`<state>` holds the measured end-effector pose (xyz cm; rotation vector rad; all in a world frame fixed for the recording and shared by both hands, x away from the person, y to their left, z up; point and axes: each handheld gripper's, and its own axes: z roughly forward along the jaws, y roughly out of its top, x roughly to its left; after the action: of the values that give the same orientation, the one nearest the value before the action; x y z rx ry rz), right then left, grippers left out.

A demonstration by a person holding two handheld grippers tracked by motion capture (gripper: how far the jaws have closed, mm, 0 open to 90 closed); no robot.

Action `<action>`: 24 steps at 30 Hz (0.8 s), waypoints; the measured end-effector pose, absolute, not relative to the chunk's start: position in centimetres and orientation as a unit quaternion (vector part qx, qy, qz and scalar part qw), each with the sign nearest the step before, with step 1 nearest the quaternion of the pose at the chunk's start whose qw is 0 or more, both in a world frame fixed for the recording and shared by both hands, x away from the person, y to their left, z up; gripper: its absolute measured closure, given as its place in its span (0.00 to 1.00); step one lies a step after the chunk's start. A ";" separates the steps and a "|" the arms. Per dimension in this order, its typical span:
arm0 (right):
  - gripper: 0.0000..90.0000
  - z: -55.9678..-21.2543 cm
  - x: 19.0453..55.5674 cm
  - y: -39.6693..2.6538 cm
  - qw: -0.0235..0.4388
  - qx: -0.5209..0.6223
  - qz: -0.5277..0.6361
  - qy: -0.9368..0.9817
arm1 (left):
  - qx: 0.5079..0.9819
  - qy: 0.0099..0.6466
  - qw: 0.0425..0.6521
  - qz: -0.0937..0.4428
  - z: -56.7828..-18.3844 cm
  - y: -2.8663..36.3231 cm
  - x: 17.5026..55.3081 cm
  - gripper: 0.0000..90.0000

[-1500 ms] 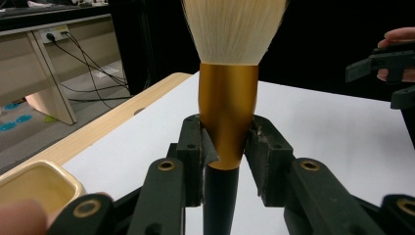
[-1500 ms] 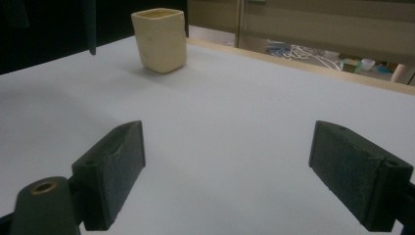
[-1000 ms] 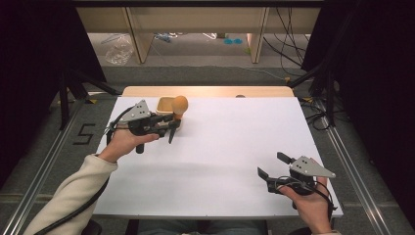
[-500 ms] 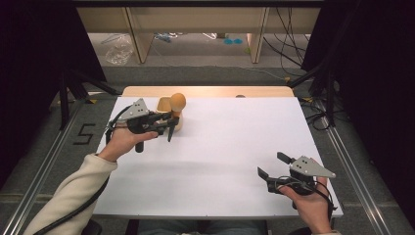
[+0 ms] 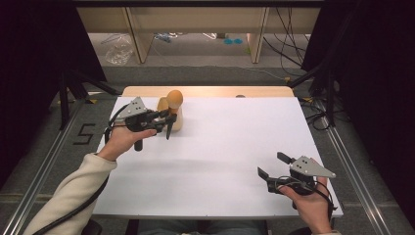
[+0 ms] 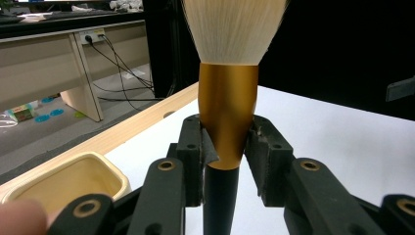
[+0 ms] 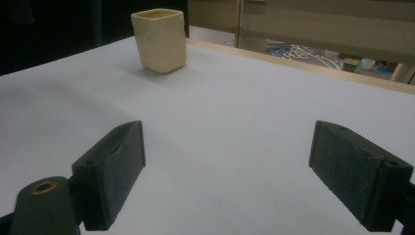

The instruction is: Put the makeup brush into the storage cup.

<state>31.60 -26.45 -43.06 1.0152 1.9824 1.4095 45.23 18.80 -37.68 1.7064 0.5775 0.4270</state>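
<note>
Gripping a makeup brush at its smooth gold metal ferrule, the left gripper has both black pads pressed on the ferrule's narrow lower end, clamped. Black handle runs down below the pads, soft white bristles fan out above them. Just beside this gripper, at the lower left of its own view, a cream square cup with rounded corners and a thick glossy rim, mouth open. In the high view the brush head sits right over the cup, near the far edge of the white table sheet, where a pale wood strip shows. Right gripper jaws wide apart, nothing between them, rough dark pads; flat bare sheet ahead, cup well apart.
</note>
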 end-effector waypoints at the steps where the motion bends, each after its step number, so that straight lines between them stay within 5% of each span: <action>1: 0.16 -43.0 31.6 -26.5 0.249 0.373 0.516 0.729 | 0.736 0.250 0.601 0.185 -37.7 18.8 45.3 0.77; 24: 0.16 -43.1 31.6 -26.4 0.250 0.372 0.519 0.728 | 0.723 0.270 0.603 0.203 -37.4 19.4 45.7 0.77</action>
<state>31.60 -26.44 -43.07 1.0143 1.9823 1.4130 45.68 19.41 -37.41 1.6740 0.6262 0.4701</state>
